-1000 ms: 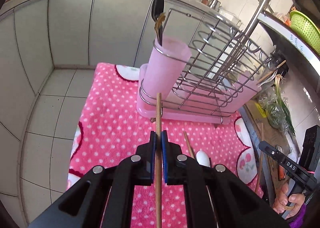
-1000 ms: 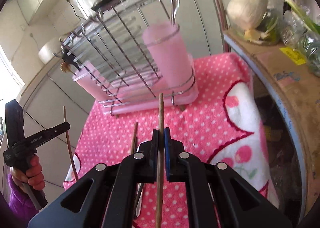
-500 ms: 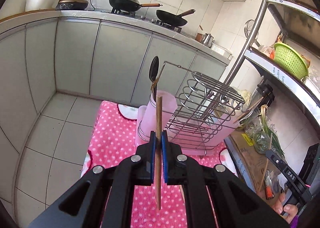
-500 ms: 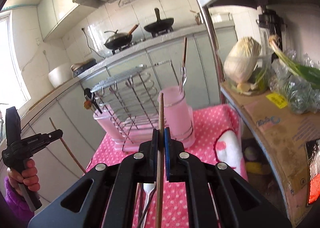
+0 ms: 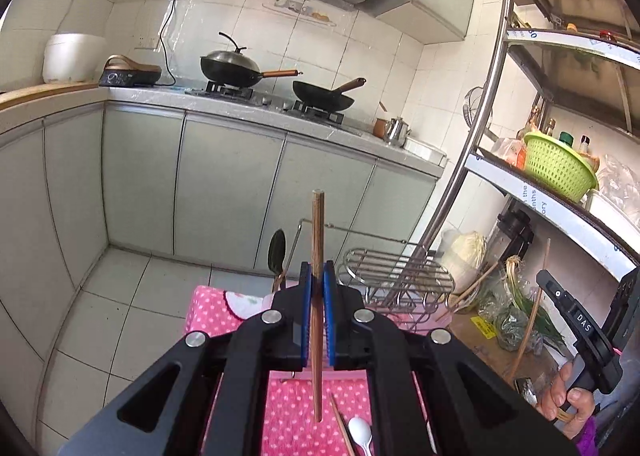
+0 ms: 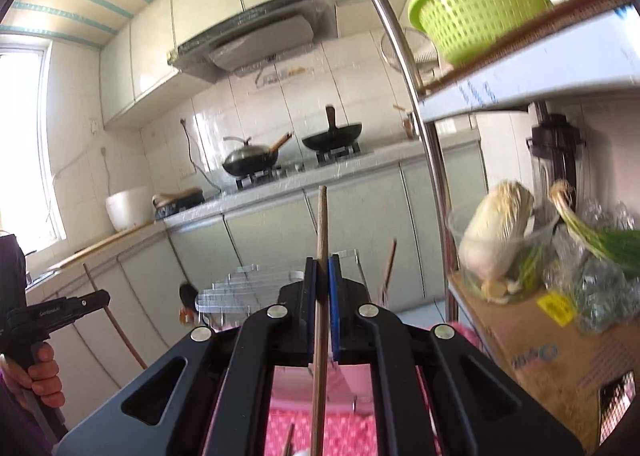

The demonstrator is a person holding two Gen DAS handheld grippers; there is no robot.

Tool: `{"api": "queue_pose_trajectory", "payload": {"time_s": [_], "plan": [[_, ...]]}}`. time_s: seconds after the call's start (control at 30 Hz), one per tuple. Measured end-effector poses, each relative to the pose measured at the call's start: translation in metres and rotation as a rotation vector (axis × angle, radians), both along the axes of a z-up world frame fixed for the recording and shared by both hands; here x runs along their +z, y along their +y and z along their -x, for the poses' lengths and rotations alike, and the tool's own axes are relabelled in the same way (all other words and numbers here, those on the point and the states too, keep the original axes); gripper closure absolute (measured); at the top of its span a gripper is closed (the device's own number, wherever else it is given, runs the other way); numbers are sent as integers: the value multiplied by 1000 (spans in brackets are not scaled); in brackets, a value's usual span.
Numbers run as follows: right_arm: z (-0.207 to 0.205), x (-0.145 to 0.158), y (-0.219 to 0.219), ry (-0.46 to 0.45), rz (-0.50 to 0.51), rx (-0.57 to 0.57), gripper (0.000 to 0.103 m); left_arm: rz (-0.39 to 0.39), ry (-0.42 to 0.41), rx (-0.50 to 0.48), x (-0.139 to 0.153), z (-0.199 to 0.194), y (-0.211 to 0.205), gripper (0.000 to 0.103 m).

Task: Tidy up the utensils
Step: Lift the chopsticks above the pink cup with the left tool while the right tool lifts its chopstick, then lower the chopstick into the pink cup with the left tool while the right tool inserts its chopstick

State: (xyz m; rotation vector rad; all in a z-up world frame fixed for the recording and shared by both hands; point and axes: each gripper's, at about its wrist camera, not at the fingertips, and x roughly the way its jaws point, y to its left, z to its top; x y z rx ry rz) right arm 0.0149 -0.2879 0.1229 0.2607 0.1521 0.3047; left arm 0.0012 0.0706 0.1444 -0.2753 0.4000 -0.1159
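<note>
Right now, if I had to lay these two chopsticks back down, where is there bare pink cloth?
Little cloth shows. In the left wrist view, bare pink cloth lies left of the loose chopstick and white spoon. The far end is crowded by the wire rack. The left gripper and right gripper each clamp a chopstick and hide the rest.

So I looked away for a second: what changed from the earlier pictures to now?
Both grippers rose and tilted up, away from the pink cloth and rack. The left gripper stays clamped on its chopstick, the right gripper on its chopstick. Another chopstick and white spoon remain on the cloth.
</note>
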Motion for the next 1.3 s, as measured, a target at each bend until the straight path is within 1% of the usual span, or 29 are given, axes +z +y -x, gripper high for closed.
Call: {"api": "queue_pose_trajectory", "payload": {"time_s": [0.2,0.33,0.47,0.6,0.73,0.93,1.07,1.3], "plan": [[-23,27,5,-122,-1,-22,97,9,-72,22,31,-17,1,98],[-40,35,12,-204,10,-44,97,-11,-109,51,45,-32,1,98],[-59,36,20,-274,46,-84,97,-5,-125,68,50,-47,3,98],[-77,33,28,-298,80,-101,97,-31,-125,89,46,-64,4,98],[-96,20,33,-294,108,-113,97,-37,-111,94,38,-81,4,98],[-112,-4,33,-236,106,-111,97,-53,-66,85,20,-101,1,98],[-110,-19,32,-184,96,-90,97,-56,-21,67,4,-108,-4,98],[-93,-44,36,-85,126,-57,97,-65,65,48,-29,-112,-11,98]]}}
